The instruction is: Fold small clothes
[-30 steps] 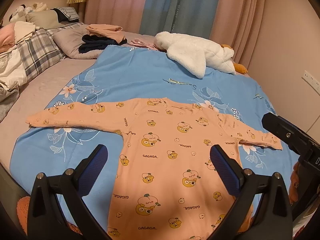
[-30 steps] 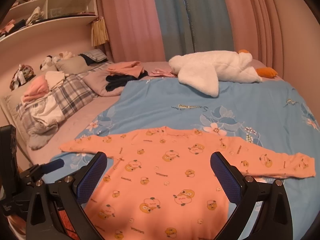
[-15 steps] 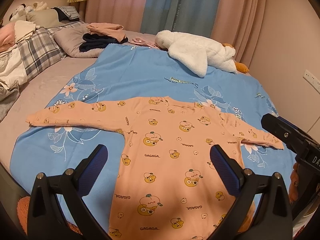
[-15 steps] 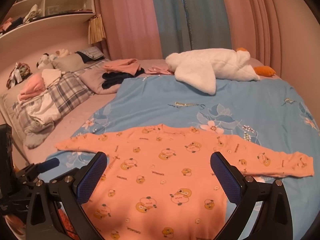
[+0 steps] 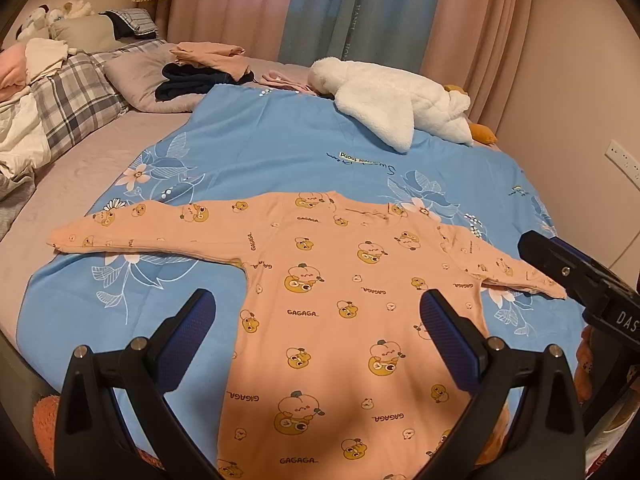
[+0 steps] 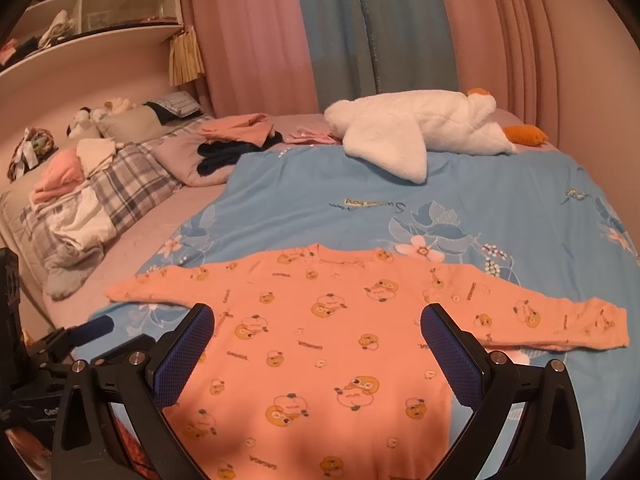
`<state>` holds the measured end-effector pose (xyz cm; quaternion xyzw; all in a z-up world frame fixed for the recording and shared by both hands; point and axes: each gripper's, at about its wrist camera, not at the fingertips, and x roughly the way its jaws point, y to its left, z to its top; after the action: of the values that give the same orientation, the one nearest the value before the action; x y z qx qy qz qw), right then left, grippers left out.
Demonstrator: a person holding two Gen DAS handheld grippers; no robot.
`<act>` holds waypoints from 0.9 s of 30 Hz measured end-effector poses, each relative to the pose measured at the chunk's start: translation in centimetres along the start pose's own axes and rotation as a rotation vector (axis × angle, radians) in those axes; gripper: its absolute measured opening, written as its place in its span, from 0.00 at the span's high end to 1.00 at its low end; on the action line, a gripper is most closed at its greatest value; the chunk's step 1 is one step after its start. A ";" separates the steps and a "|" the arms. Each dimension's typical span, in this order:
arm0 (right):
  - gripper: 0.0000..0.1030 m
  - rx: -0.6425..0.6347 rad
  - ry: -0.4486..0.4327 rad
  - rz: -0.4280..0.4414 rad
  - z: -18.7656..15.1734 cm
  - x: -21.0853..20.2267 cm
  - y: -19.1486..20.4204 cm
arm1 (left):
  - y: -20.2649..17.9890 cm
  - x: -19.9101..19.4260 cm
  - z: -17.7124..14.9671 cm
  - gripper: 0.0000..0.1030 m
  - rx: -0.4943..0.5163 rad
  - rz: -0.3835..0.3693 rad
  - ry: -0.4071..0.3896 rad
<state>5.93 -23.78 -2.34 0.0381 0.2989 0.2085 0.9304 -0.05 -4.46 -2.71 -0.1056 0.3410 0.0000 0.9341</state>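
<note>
Orange top (image 5: 344, 320), long-sleeved, printed with small cartoon fruit figures: lies flat and spread out on the blue blanket (image 5: 272, 152), neck away from the cameras, both sleeves stretched out to the sides; no fold made yet.

Left gripper (image 5: 316, 320): released, jaws wide apart, holding nothing, hanging over the lower body of the top. Right gripper (image 6: 318, 332): likewise released and empty, over the same part.

Handling, as judged: the first fold is probably a sleeve brought in over the chest. Each claw is best closed on a cuff, the left sleeve (image 5: 132, 232) and the right sleeve (image 6: 560, 320), pinching the knit alone (the blanket beneath is soft and could be caught with it), then carried low so the body does not drag.

Beyond, on the far part of the blanket: white plush goose (image 6: 420, 128), well apart from the top and no hindrance. Further left: stack of folded clothes (image 5: 204, 68) on a grey pillow, a plaid quilt (image 6: 108, 200), shelves (image 6: 92, 4); curtains (image 5: 320, 12) behind.
</note>
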 end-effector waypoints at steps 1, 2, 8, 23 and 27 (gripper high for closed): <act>0.01 0.002 0.003 -0.002 0.0 0.1 0.0 | 0.0 0.1 0.0 0.01 0.001 0.000 0.001; 0.01 0.004 0.005 -0.004 0.0 0.2 -0.1 | 0.0 0.2 0.0 0.01 0.001 0.000 0.002; 0.01 0.003 0.016 -0.014 0.0 0.6 -0.2 | 0.0 0.6 0.0 0.01 0.002 0.002 0.011; 0.01 0.014 0.044 -0.059 -0.1 1.5 -0.8 | 0.8 1.9 0.3 0.02 -0.020 -0.003 0.035; 0.01 0.016 0.045 -0.062 -0.1 1.6 -0.9 | 0.8 1.9 0.4 0.02 -0.020 -0.003 0.035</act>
<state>7.35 -23.97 -3.43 0.0316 0.3227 0.1779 0.9291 1.61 -3.75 -3.84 -0.1154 0.3571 0.0001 0.9269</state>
